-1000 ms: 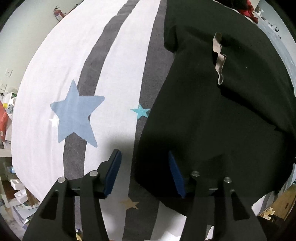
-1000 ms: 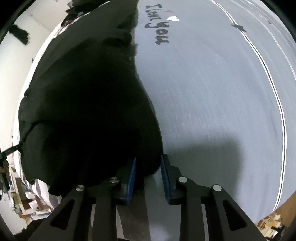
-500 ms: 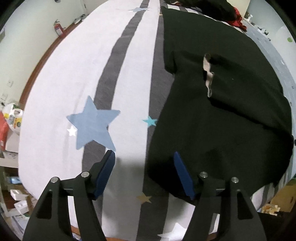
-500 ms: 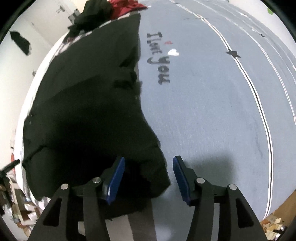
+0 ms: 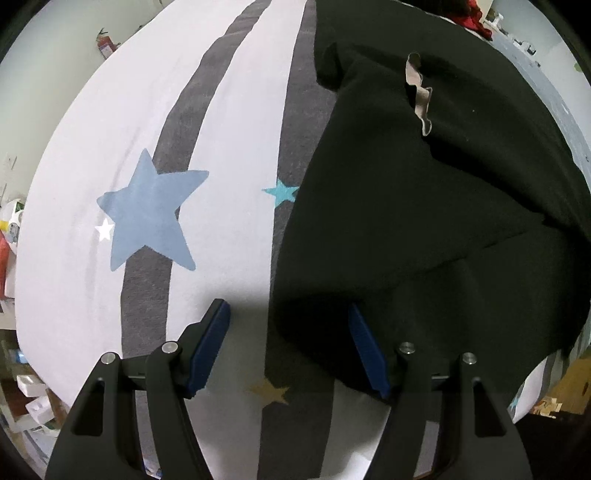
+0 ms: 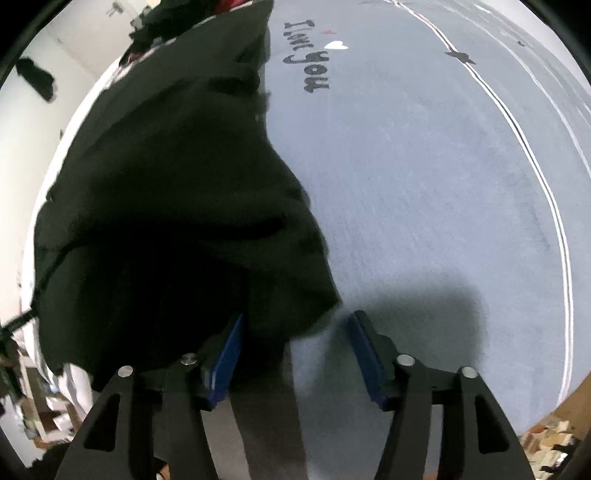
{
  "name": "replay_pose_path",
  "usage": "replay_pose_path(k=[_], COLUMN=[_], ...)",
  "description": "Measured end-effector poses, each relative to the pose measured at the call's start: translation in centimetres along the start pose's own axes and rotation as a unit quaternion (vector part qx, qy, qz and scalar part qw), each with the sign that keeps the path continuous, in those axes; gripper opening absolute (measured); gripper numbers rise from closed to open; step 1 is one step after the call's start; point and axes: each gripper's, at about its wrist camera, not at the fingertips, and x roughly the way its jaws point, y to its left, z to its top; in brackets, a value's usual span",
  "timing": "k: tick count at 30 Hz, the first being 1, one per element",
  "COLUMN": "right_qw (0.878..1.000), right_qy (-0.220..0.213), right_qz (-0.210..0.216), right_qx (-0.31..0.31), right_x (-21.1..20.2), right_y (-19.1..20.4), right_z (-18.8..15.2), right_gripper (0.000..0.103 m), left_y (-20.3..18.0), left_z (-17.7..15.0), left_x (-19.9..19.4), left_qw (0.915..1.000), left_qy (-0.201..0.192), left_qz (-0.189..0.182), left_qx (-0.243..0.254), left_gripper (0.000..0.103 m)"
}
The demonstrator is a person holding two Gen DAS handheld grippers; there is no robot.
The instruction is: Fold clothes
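Note:
A black garment [image 5: 424, 221] lies spread flat on the bed, a beige neck label [image 5: 417, 92] showing near its far end. In the left wrist view my left gripper [image 5: 288, 314] is open, low over the garment's near left corner, and the cloth edge lies between its blue pads [image 5: 210, 343]. In the right wrist view the same black garment [image 6: 166, 184] fills the left half. My right gripper [image 6: 297, 321] is open, with the near right corner of the cloth lying loose between its fingers.
The bed cover is white with grey stripes and stars [image 5: 147, 218] on the left, and grey-blue with "I love you" lettering [image 6: 310, 59] on the right. A red and dark clothes pile [image 5: 476, 22] sits at the far end. Clutter and boxes [image 5: 26, 391] lie beside the bed.
My right gripper, shut on the garment's corner a second ago, has opened and let it drop onto the bed. The left gripper stayed open, lifted slightly, then came back down.

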Motion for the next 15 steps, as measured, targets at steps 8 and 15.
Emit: replay_pose_path(k=[8, 15], right_qw=[0.998, 0.999], right_qy=[-0.032, -0.028], right_qz=[0.036, 0.035], right_qx=[0.035, 0.028], right_x=[0.2, -1.2], right_y=[-0.3, -0.1], right_z=[1.1, 1.6], right_gripper=[0.057, 0.007], left_y=[-1.8, -2.5], left_z=[0.4, 1.2], left_x=[0.1, -0.5], left_qw=[0.9994, 0.9988], left_qy=[-0.017, -0.019], left_qz=[-0.023, -0.043], left_qx=[0.019, 0.012], left_gripper=[0.032, 0.005])
